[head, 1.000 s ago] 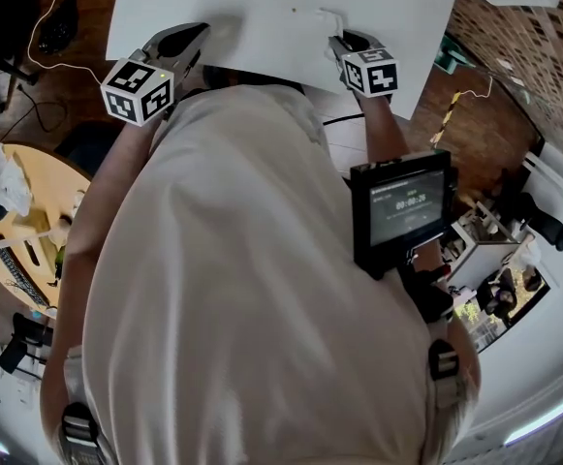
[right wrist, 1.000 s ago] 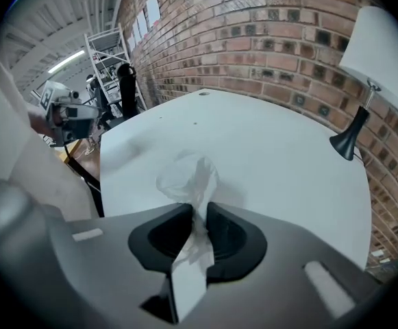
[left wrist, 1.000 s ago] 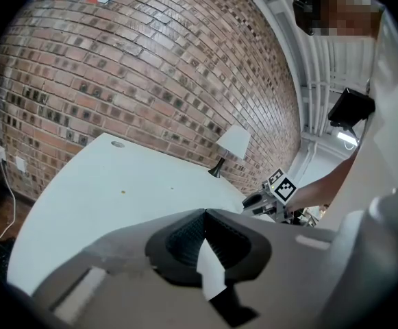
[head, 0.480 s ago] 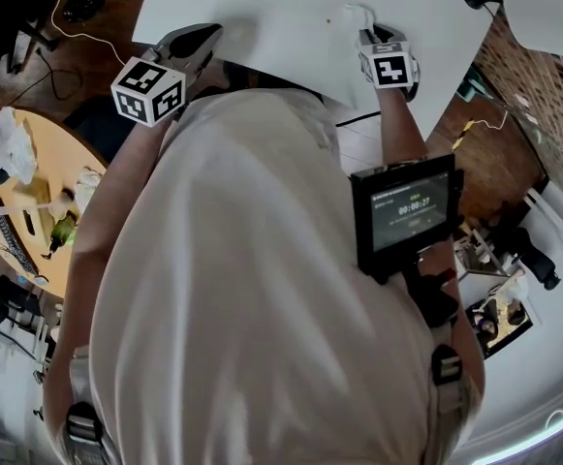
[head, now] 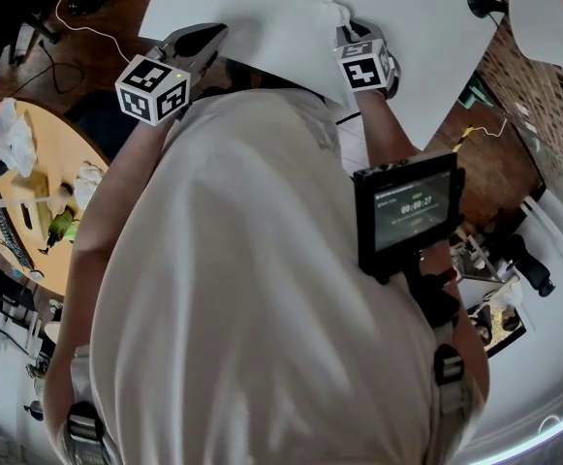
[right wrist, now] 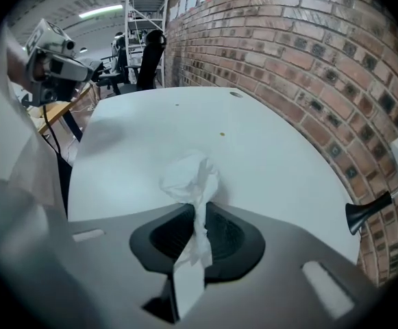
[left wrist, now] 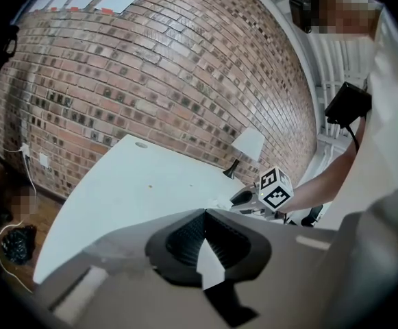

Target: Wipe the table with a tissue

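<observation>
Two grippers are at the near edge of the white table (head: 281, 3), and I read each one from its own view. My right gripper (right wrist: 197, 214) has its jaws pinched on the tissue (right wrist: 188, 177). They have just been closing a little more, and a thin strip of the paper runs back between the pads while the crumpled wad stands out in front of the tips. In the head view the tissue (head: 337, 10) shows as a small white tuft just ahead of the right gripper (head: 347, 29), over the near-right part of the table (whether it really presses on the surface I cannot tell). My left gripper (left wrist: 204, 214) has its jaws brought together with nothing between them. In the head view this left gripper (head: 208, 35) is at the near-left edge of the table, well apart from the tissue. A white lamp (left wrist: 248, 144) stands on the far part of the table, near the brick wall (left wrist: 151, 67).
</observation>
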The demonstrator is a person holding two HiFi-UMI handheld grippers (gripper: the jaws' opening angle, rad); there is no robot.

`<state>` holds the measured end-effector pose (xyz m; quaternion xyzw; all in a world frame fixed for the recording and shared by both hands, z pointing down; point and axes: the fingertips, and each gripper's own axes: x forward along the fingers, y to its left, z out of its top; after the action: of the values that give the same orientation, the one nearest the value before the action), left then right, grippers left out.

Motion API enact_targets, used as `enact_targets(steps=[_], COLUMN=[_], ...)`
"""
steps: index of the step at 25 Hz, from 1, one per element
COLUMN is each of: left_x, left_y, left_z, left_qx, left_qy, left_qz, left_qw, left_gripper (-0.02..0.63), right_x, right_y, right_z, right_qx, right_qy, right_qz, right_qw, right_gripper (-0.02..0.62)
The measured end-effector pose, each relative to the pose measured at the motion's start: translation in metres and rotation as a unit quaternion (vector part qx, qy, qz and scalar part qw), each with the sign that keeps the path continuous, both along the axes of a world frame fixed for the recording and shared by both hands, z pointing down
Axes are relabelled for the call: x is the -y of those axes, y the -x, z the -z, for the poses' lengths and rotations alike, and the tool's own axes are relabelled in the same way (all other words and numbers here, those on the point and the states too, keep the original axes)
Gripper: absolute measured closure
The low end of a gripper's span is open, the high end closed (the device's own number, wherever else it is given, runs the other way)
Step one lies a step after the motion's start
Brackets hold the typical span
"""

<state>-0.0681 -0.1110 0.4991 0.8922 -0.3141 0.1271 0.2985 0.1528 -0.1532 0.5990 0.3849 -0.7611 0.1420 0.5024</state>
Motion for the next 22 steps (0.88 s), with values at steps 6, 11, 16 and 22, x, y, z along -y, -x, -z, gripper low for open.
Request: enact_targets(steps=[6, 11, 16, 22], left_x=[0.0, 0.0, -0.002, -0.011], left_y=[0.008, 0.009, 0.014, 0.022], left_z=[-0.005, -0.005, -0.006, 0.0], left_qx=[-0.004, -0.01, -0.017, -0.027], left_qy=[0.001, -0.002, 0.001, 0.003], left_qz=[0.011, 0.014, 0.019, 0.023], left_qw=[0.9999, 0.9998, 0.9997, 0.9993], left_gripper=[0.6, 0.6, 0.6, 0.6], right_x=[-0.033, -0.064, -0.093, -0.094], right_y=[0.038, 0.051, 0.038, -0.033], right_z=[-0.004, -0.008, -0.009, -0.007], right_qx=[0.028, 0.058, 0.071, -0.026], right_qy=[0.008, 0.022, 0.039, 0.04], right_qz=[0.056, 0.135, 0.206, 0.175], right_qw=[0.998, 0.989, 0.975, 0.983], right_gripper=[0.541, 0.542, 0.541, 0.541])
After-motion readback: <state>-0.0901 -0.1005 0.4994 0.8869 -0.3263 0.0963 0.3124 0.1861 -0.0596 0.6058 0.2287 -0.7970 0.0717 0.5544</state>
